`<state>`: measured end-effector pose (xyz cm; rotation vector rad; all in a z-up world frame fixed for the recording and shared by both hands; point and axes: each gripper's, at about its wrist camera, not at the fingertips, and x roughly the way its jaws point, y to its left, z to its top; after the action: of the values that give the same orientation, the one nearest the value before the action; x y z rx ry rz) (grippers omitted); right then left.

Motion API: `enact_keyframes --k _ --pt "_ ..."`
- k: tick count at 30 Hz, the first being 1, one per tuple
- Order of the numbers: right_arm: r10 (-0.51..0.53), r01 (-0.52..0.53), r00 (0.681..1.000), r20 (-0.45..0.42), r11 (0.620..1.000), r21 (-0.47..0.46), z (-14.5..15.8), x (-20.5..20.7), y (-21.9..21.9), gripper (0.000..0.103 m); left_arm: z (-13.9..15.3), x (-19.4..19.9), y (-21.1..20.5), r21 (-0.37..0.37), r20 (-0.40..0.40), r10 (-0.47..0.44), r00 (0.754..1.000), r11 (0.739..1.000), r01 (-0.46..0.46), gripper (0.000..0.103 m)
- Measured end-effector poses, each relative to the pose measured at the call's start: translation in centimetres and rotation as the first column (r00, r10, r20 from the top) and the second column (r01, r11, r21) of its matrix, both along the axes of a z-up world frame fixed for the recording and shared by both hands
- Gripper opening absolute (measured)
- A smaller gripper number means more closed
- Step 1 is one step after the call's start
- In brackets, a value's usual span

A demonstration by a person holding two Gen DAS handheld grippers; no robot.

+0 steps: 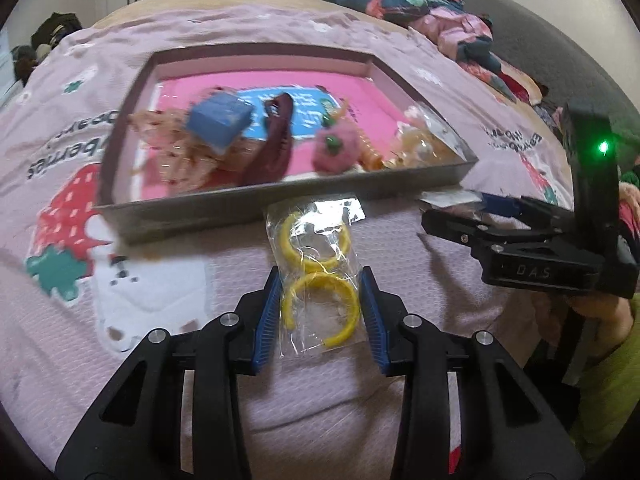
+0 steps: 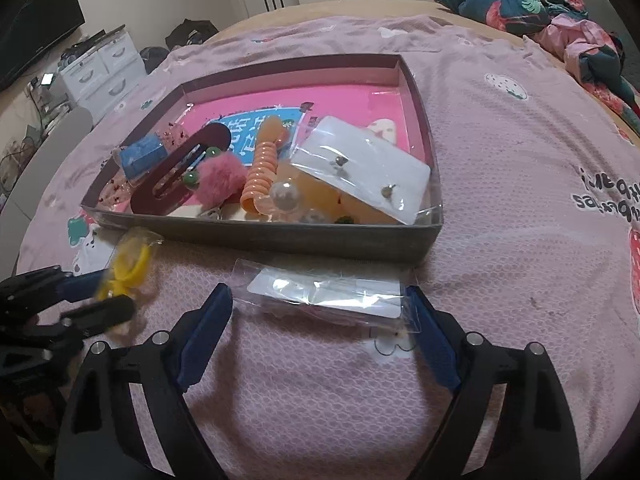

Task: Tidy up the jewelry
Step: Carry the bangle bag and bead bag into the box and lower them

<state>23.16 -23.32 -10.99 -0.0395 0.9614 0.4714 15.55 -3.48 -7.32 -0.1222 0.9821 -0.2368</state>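
Between the blue pads of the left gripper lies a clear bag of yellow hoop earrings, its long axis running straight ahead toward the grey tray, whose near wall stands just beyond the bag's far end. Both pads look to touch the bag's sides, though motion blur leaves it unclear whether the grip is firm. Spread wide, the right gripper brackets a second clear packet with a white card, lying crosswise to its fingers and just short of the same tray. Neither packet is in the tray. What the white card carries is too glare-washed to make out, and the tray's contents blur in the left view.
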Motion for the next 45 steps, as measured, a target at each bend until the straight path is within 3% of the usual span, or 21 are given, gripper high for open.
enact_keyframes --k 9,19,27,37,45 --pt "0.079 -0.084 0.995 0.061 0.993 0.086 3.6 -3.3 0.8 0.085 3.7 -1.8 2.9 -0.024 0.083 0.057 0.995 0.998 -0.055 0.030" --pt "0.111 -0.141 0.976 0.188 0.978 0.153 9.3 -4.7 2.9 0.085 7.5 -2.5 7.3 -0.033 0.179 0.174 0.968 0.985 -0.171 0.030" --pt "0.106 -0.148 0.949 0.298 0.981 0.122 12.7 -3.7 4.4 0.085 9.6 -1.6 8.9 -0.040 0.233 0.217 0.948 0.976 -0.213 0.030" --pt "0.044 -0.089 0.946 0.320 0.988 0.125 13.3 -0.7 4.1 0.085 10.2 1.3 9.0 -0.043 0.251 0.223 0.942 0.975 -0.219 0.030" --pt "0.022 -0.041 0.960 0.278 0.997 0.063 10.5 1.6 4.4 0.085 7.4 5.0 9.2 -0.029 0.187 0.241 0.952 0.970 -0.240 0.030"
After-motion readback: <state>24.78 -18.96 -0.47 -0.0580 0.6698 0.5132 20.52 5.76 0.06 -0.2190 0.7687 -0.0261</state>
